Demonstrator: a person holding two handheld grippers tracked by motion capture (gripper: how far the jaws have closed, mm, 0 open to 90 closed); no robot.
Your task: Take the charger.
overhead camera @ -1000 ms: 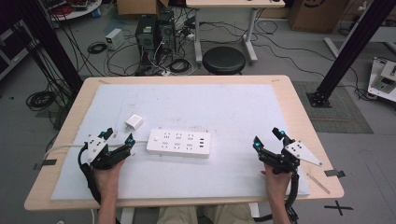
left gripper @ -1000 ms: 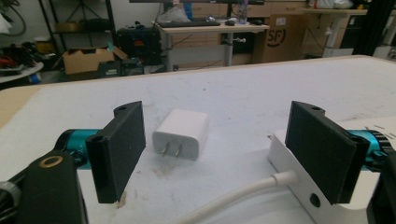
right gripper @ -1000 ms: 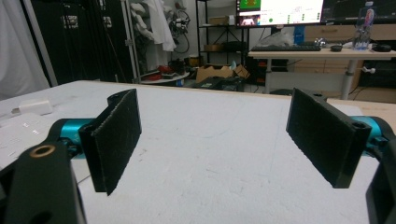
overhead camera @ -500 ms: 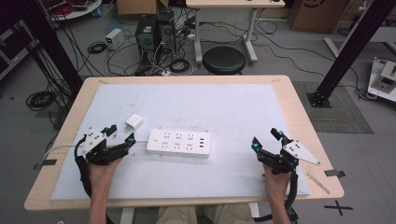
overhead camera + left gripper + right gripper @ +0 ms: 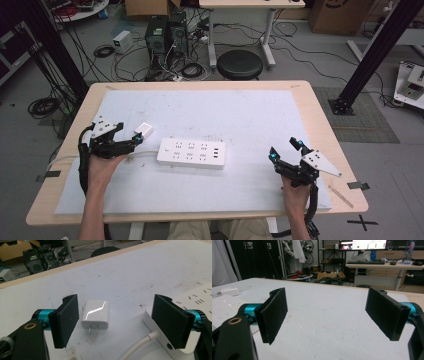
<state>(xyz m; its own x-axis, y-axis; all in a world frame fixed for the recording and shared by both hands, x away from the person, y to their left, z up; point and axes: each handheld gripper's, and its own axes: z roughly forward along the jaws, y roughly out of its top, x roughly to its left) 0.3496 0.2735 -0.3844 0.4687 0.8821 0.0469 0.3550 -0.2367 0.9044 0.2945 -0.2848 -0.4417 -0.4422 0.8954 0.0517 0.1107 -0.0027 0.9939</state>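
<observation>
**Left tongs spread over the charger, right tongs idle**

Left tongs (image 5: 131, 141) sit at the left side of the worktop (image 5: 300, 107), jaws wide apart; in the left gripper view (image 5: 115, 322) the white charger (image 5: 95, 314) lies flat on the white mat between the two jaws, closer to the left-hand jaw in that view, with no pad pressing on it as far as I can see; so released, nothing gripped; the jaws have just been closing a little with the charger between them, untouched.

Charger prongs point toward the camera in the left gripper view; its glossy top catches a light streak; in the high view the charger (image 5: 144, 130) is just ahead of the left tongs' tips, near the left end of the power strip (image 5: 192, 153) but apart from it.

Power strip lies flat near the middle of the worktop, long side running left to right; its white cable (image 5: 140, 346) leaves the left end and passes under the left tongs; the strip's corner (image 5: 160, 327) shows just inside the right-hand jaw in the left gripper view.

Right tongs (image 5: 285, 150) at the right side of the worktop, well apart from strip and charger; I read them as released: jaws wide in the right gripper view (image 5: 329, 315), bare mat between them; the charger (image 5: 230, 291) is far off at that view's left edge.
</observation>
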